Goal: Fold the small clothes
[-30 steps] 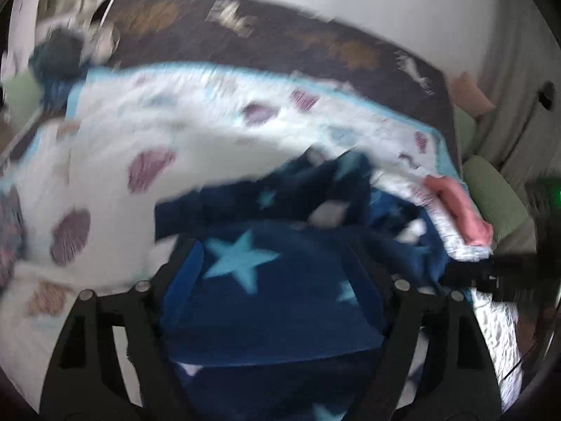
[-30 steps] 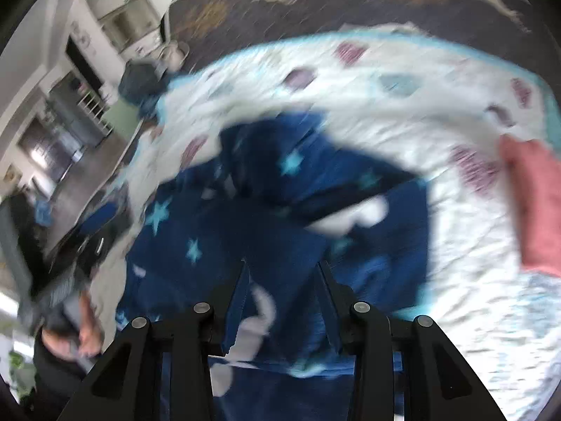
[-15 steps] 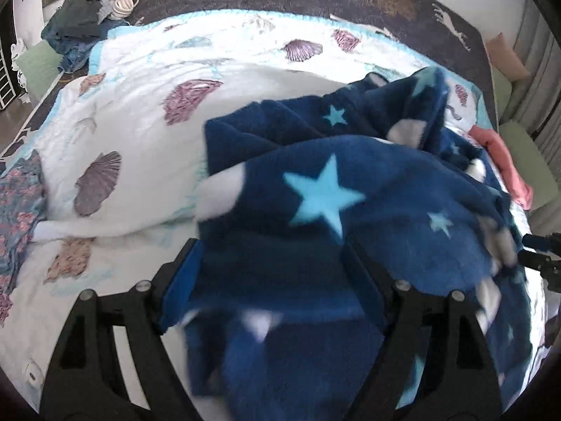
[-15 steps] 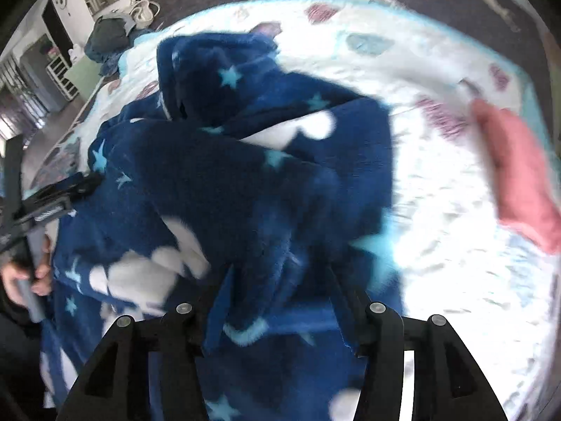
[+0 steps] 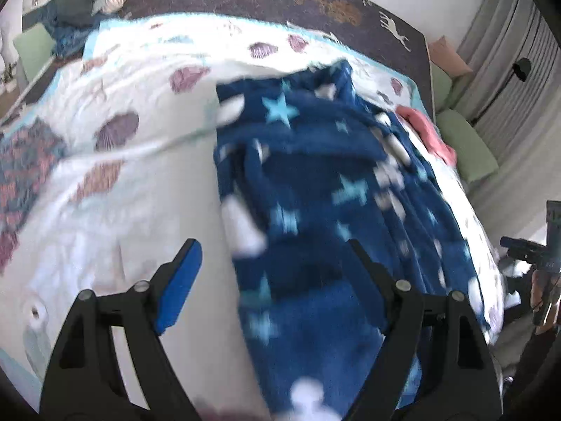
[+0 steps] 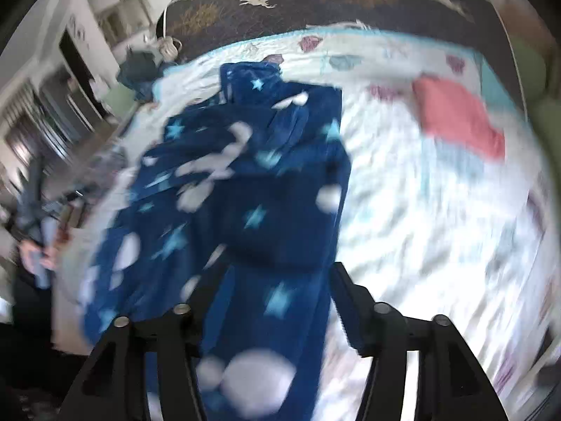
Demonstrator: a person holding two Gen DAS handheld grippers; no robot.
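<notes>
A dark blue fleece garment with light blue stars and white clouds (image 5: 326,210) lies spread lengthwise on the white shell-print bed cover (image 5: 122,182). It also shows in the right wrist view (image 6: 245,193). My left gripper (image 5: 273,266) is open above the garment's near left edge, with the cloth lying below and between the fingers. My right gripper (image 6: 273,280) is open above the garment's near right edge. Both views are blurred.
A folded pink garment (image 6: 459,119) lies on the cover at the right; it also shows in the left wrist view (image 5: 427,133). A patterned cloth (image 5: 24,161) lies at the left edge. A dark headboard with deer figures (image 5: 315,3) is behind. Green cushions (image 5: 466,140) sit beside the bed.
Both grippers held the blue garment up by its edge and have let it go. It now lies spread on the bed, and both grippers have opened and pulled back.
</notes>
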